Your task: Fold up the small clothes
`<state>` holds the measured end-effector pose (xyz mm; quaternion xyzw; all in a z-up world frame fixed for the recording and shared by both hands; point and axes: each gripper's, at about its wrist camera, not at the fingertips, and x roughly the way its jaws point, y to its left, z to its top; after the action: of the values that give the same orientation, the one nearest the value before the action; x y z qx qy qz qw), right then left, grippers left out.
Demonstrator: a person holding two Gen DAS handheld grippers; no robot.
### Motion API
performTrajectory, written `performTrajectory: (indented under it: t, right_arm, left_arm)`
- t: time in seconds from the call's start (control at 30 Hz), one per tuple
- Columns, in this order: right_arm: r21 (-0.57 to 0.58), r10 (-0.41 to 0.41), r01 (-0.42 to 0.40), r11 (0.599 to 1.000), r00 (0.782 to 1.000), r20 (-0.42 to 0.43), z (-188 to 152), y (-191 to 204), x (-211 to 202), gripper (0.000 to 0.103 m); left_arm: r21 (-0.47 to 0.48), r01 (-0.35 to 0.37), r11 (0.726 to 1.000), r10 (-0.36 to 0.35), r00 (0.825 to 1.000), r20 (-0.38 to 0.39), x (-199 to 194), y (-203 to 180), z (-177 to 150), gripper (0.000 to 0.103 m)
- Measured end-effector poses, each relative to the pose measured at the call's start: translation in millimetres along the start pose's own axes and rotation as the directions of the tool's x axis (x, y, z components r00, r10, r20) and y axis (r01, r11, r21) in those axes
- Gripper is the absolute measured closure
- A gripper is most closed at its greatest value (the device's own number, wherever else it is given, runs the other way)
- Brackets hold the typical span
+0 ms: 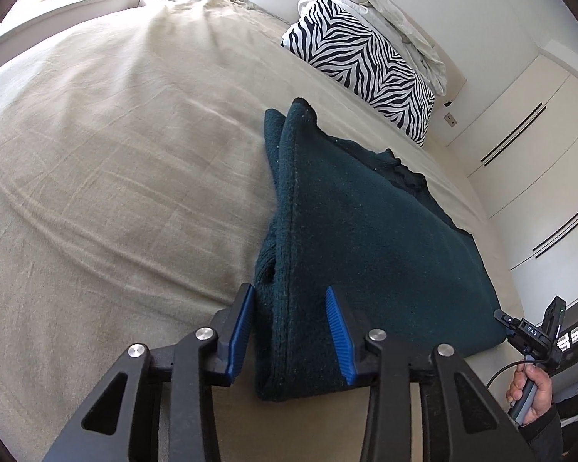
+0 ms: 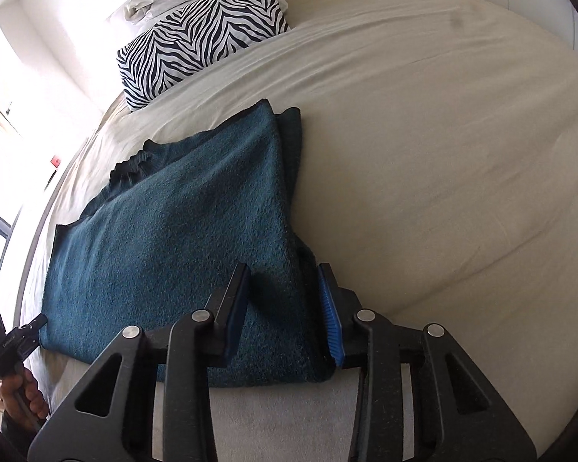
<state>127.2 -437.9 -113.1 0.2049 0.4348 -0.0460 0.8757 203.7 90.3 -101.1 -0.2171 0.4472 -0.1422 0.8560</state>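
A dark teal knit garment [image 1: 370, 231] lies flat on the beige bed, one side folded over into a ridge. My left gripper [image 1: 291, 333] stands open with its blue pads on either side of the folded edge near the hem. In the right wrist view the same garment [image 2: 173, 238] lies spread out. My right gripper [image 2: 287, 313] is open around the opposite folded edge, cloth between its fingers. Each gripper shows small in the other's view, the right gripper [image 1: 528, 333] and the left gripper [image 2: 15, 340], both hand-held.
The beige bedsheet [image 1: 115, 173] stretches wide to the left of the garment and, in the right wrist view, to its right [image 2: 443, 154]. A zebra-print pillow [image 1: 362, 57] and a crumpled white sheet [image 1: 397, 19] lie at the headboard. White wardrobe doors [image 1: 528, 134] stand beyond the bed.
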Motion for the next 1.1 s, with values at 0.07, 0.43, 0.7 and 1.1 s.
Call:
performTrajectory:
  t: [0.07,0.43,0.7,1.1]
  right_arm:
    - [0.008,0.001,-0.001,1.0,1.0,0.0,1,-2,-1,0.07]
    - [0.012,0.006,-0.006,1.0,1.0,-0.006,-1,-6,-7,0.075]
    - [-0.03,-0.036,0.036,0.999,0.999,0.018,-3,-1,-17,0.094]
    - [-0.015,-0.028,0.029,0.999,0.998,0.052,-10,4,-43,0.095]
  left_arm:
    - [0.012,-0.013,1.0,0.013,1.0,0.0,0,-1,0,0.063]
    - [0.044,-0.064,0.997,0.062,0.997,0.04,-12,-10,-3,0.08]
    - [0.058,-0.102,0.993,0.099,0.994,0.048,-12,-12,-3,0.095]
    - [0.069,-0.099,0.993,0.096,0.994,0.049,-20,-9,-6,0.096]
